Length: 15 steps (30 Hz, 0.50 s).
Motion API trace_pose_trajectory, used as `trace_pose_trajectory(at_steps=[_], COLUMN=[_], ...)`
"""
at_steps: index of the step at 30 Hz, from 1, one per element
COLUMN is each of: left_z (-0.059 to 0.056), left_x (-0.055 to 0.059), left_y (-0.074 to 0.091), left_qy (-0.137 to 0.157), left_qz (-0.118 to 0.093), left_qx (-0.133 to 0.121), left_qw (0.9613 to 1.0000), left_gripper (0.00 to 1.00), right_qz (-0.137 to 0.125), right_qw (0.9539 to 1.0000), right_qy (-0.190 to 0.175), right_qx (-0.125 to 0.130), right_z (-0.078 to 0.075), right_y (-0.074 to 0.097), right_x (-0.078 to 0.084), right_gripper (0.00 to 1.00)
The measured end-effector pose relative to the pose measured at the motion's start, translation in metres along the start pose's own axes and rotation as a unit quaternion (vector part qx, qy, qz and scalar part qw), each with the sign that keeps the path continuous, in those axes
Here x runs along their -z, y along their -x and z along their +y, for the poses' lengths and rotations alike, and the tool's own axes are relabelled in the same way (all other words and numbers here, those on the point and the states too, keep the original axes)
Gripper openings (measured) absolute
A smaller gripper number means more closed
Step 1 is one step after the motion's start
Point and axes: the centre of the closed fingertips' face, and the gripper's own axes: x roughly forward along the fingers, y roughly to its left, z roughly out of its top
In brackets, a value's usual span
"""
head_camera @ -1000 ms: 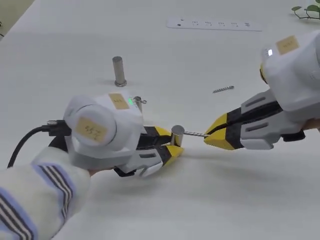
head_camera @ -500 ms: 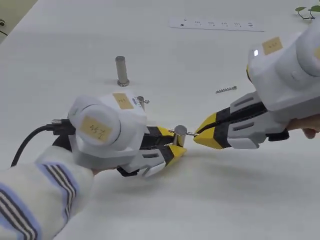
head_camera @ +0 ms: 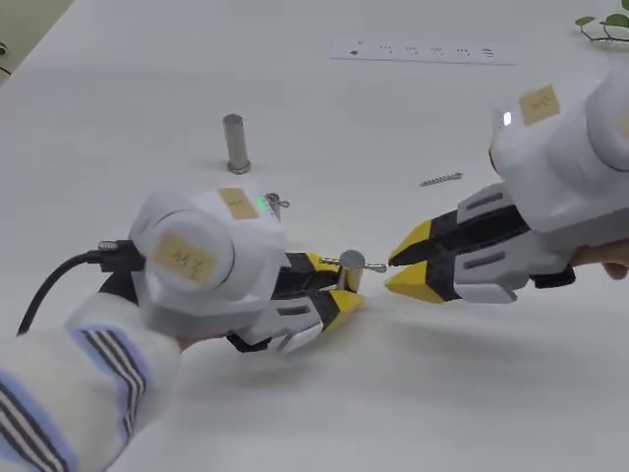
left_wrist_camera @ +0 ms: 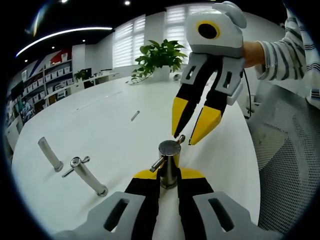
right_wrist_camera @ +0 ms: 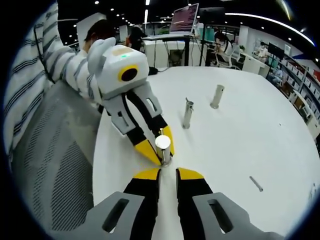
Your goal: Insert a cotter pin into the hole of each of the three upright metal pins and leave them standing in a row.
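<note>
Jaws of left gripper (head_camera: 346,285) clamp metal pin (head_camera: 351,264); those of right gripper (head_camera: 391,272) stand apart; sticker (head_camera: 185,258) writing unreadable.

Cotter pin (head_camera: 374,265) through upright metal pin (head_camera: 350,264)

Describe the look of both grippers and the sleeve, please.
The left gripper and right gripper have rounded white bodies, black jaws with yellow tips, and tan stickers. A black cable leaves the left one. The sleeve is white with dark and blue stripes.
</note>
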Motion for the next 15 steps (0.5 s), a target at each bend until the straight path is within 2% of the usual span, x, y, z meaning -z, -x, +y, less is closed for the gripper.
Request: trace_pose_trajectory(at_steps=[3, 9, 11, 15], left_z=[0.0, 0.0, 0.0, 0.0], left_x=[0.0, 0.001, 0.001, 0.001], left_y=[0.0, 0.0, 0.0, 0.0], left_qy=[0.002, 0.006, 0.006, 0.007], left_qz=[0.0, 0.001, 0.001, 0.001], left_qx=[-0.001, 0.0, -0.001, -0.002], left_qw=[1.0, 1.0, 1.0, 1.0], left_gripper=[0.11, 0.11, 0.11, 0.11], right_qz=[-0.01, -0.016, -0.022, -0.019], right_qw=[0.9998, 0.9995, 0.9993, 0.9995], right_qy=[-0.016, -0.026, -0.027, -0.021], right_qx=[-0.004, -0.01, -0.013, -0.014], right_z=[0.001, 0.002, 0.003, 0.004], right_y=[0.002, -0.002, -0.003, -0.005], right_x=[-0.003, -0.008, -0.012, -0.013], right_gripper=[0.1, 0.06, 0.03, 0.03])
